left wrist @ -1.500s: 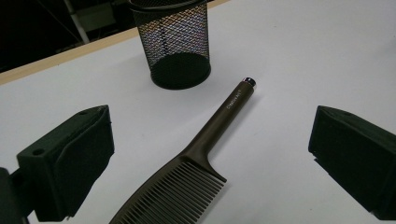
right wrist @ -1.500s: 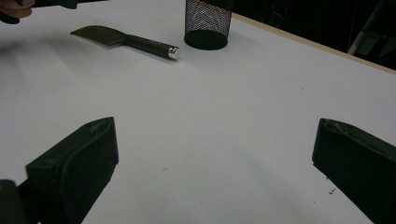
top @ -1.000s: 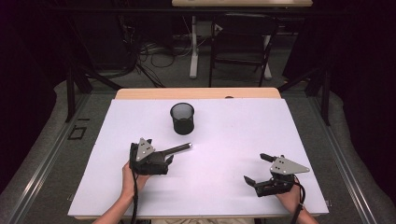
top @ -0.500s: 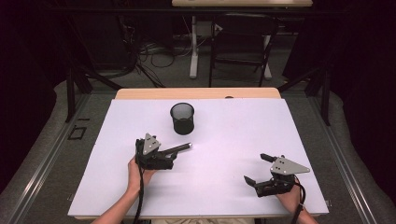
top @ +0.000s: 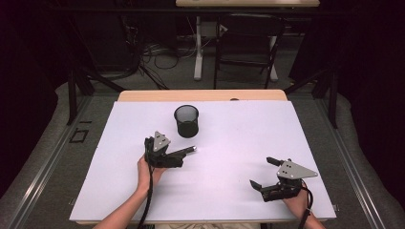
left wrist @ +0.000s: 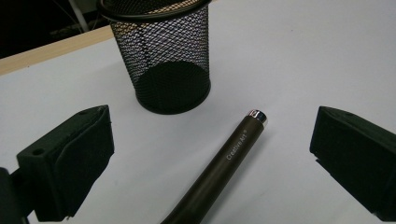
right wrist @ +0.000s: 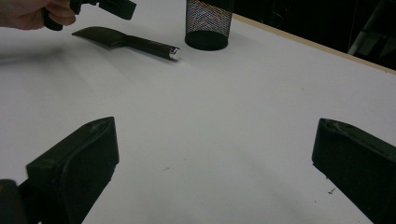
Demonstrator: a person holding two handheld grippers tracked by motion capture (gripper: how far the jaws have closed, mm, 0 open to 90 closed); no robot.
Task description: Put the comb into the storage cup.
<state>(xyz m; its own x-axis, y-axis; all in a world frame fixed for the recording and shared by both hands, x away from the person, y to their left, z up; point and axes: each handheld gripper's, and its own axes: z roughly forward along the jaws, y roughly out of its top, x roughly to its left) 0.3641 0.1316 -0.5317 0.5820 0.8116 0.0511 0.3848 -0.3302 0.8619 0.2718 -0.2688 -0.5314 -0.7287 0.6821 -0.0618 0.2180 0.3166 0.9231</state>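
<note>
A dark tool with a flat blade [right wrist: 95, 33] and a round handle [left wrist: 219, 163] that ends in a silver cap lies on the white table sheet [top: 229, 143], pointing toward a black mesh cup [top: 186, 120]. My left gripper [top: 177, 155] hovers over the tool with its jaws open wide on either side of the handle, touching nothing. In the left gripper view the mesh cup [left wrist: 161, 56] stands upright just beyond the cap. My right gripper [top: 261, 171] rests open near the front right of the sheet, with only bare sheet between its jaws.
The wooden table edge [top: 200, 95] runs behind the cup. Beyond it are a chair and table legs [top: 243, 52] and cables on the floor. The sheet's wide middle and right side [top: 248, 138] hold nothing.
My left gripper has tilted onto its side and shifted slightly forward over the tool's handle. The tool, the cup and the right gripper have stayed where they were.
</note>
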